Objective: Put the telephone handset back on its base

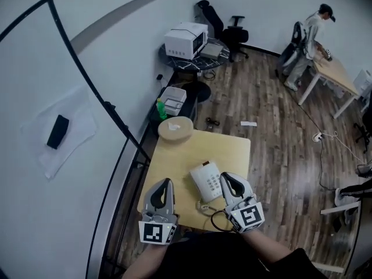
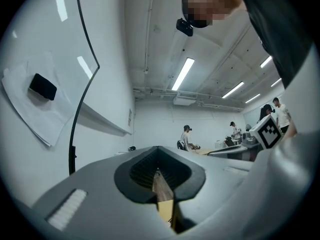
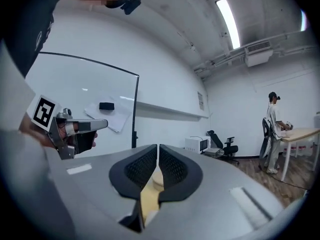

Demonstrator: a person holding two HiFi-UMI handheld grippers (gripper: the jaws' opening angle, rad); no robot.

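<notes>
A white telephone (image 1: 207, 181) with a keypad lies on the pale wooden table (image 1: 174, 156), near its front right. The handset seems to lie along the phone's left side, but it is too small to be sure. A coiled cord (image 1: 214, 216) trails from the phone toward the front edge. My right gripper (image 1: 225, 177) (image 3: 157, 159) is just right of the phone, shut, with nothing between its pads. My left gripper (image 1: 167, 182) (image 2: 158, 170) hangs over the table left of the phone, also shut and empty. Both gripper views point up into the room.
A round wooden disc (image 1: 175, 128) rests at the table's far edge. A whiteboard (image 1: 58, 127) lines the left side. Behind stand a microwave (image 1: 186, 39) on a small round table, office chairs (image 1: 232, 34), and a person (image 1: 308, 39) at a desk on the far right.
</notes>
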